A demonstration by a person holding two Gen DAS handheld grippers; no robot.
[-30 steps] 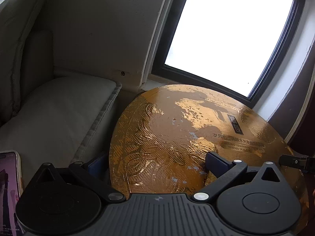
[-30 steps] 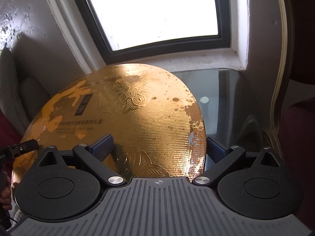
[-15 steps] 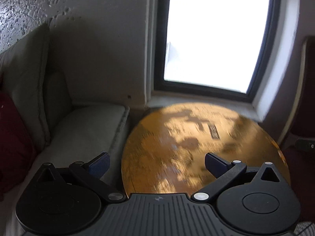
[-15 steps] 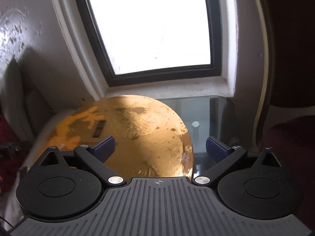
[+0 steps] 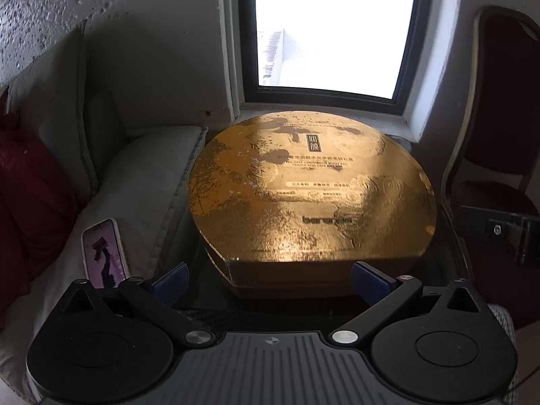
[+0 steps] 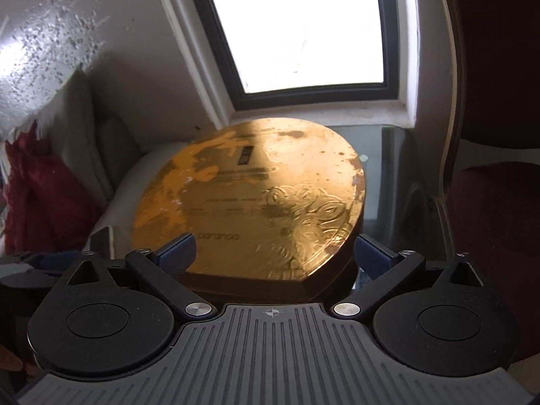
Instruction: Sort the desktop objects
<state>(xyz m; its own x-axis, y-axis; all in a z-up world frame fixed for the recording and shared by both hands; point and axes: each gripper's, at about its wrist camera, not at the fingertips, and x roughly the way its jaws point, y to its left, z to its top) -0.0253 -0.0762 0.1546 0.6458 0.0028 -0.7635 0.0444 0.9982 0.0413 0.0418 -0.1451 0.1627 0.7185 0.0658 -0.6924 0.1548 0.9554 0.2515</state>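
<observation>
I have both grippers drawn back from the round gold gift box (image 5: 310, 192), which sits closed on the glass side table (image 6: 391, 168) under the window (image 5: 330, 27). From my left gripper (image 5: 270, 278) the box lies dead ahead and just below, its flat front edge running crosswise to the fingers. From my right gripper (image 6: 275, 253) it lies ahead and slightly left. Both sets of jaws stand wide with nothing between the pads; the right one's have just been opening. Neither hand looks clearly nearer. The lid is on, so I cannot tell what is inside. A phone (image 5: 104, 253) lies on the cushion left of my left gripper.
</observation>
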